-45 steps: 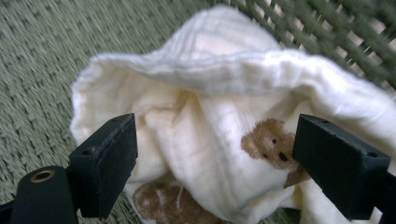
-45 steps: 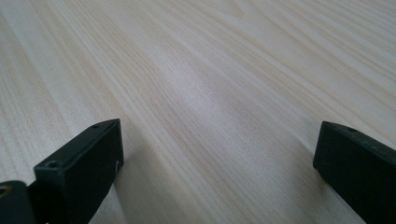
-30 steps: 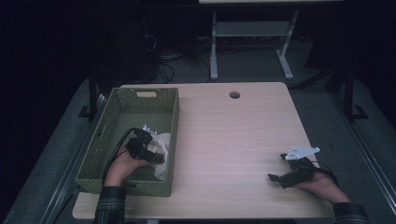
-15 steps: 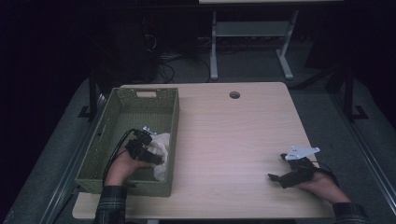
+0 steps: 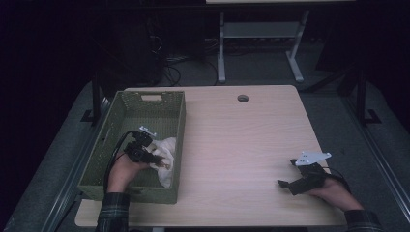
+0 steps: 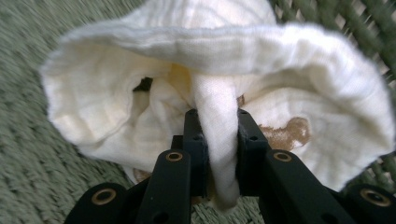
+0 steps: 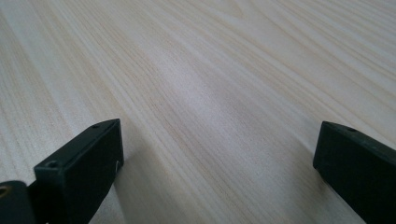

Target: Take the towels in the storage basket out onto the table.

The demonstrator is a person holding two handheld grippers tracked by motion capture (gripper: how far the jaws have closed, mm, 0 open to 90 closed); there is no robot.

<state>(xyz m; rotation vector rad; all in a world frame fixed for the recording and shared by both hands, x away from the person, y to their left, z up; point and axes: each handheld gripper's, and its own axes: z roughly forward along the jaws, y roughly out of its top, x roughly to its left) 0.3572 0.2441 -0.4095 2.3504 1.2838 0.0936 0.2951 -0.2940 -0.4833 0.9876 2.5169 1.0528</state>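
Cream cloth point(image 6: 219, 140) bunched shapelessly in the green basket point(image 5: 121, 145), pinched by left gripper point(image 6: 217, 140); right gripper point(image 7: 219, 158) jaws apart.

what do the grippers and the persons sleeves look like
Both grippers are black with two blocky jaws; the left gripper shows brass-coloured rivets at its joints. The right gripper carries a grey three-cornered plate on top. A black cable trails from the left one. The sleeves are dark plaid.

We log a basket point(image 5: 145, 118) on the table point(image 5: 241, 145) at its left side; a cloth point(image 5: 167, 152) inside it against the right wall, by the left hand-held gripper point(image 5: 150, 155); the right hand-held gripper point(image 5: 285, 183) at the table's near right corner
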